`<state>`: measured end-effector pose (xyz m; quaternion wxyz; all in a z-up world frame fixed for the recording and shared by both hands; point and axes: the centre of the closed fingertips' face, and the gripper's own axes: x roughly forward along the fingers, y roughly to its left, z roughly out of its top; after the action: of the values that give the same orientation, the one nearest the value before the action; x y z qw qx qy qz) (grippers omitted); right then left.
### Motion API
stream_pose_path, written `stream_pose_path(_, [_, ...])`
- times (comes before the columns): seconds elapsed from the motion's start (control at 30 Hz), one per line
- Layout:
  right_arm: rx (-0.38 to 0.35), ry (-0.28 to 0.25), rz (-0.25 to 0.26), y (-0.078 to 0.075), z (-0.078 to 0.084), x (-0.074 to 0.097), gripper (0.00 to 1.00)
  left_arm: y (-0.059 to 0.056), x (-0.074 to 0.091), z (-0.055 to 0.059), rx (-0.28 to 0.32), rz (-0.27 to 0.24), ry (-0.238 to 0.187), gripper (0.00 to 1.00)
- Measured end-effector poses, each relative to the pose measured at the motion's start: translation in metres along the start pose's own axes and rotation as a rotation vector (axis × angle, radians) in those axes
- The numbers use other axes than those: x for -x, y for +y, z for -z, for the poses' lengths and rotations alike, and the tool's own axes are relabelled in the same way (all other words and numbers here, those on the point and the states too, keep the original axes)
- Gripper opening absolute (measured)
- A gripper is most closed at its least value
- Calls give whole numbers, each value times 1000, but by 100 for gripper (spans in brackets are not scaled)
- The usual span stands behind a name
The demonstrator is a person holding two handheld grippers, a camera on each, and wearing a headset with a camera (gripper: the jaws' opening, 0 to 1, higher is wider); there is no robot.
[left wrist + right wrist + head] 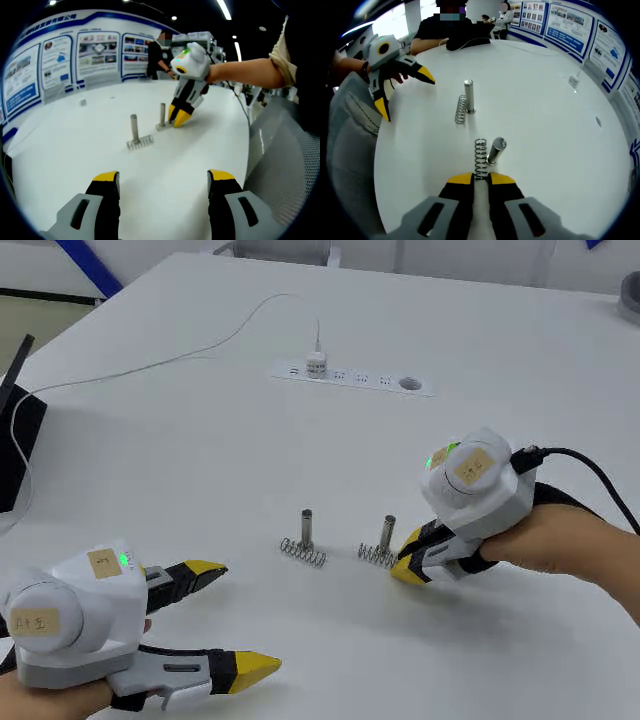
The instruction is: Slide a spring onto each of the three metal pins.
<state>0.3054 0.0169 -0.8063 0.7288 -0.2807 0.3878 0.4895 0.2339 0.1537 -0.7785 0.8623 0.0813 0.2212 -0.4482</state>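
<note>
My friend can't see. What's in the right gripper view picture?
The right tool pinches the end of the near spring, which lies beside the near pin on a white table. Behind them the far pin stands with the far spring beside it, and the open left tool is at the left.

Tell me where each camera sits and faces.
Head view: on the headset, facing forward and down at the table, left pin and right pin; left tongs, right tongs and right hand show.
Left gripper view: on the left tongs, facing across the table toward the right tongs; its open tips show.
Right gripper view: on the right tongs, facing the right spring, its tips closed on it.
Both gripper views share both pins.
</note>
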Motion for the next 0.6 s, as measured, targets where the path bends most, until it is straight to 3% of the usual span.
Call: stream_pose_path(0.6, [4, -10, 10, 0, -2, 5, 12, 0, 0, 1, 1, 1, 0, 72])
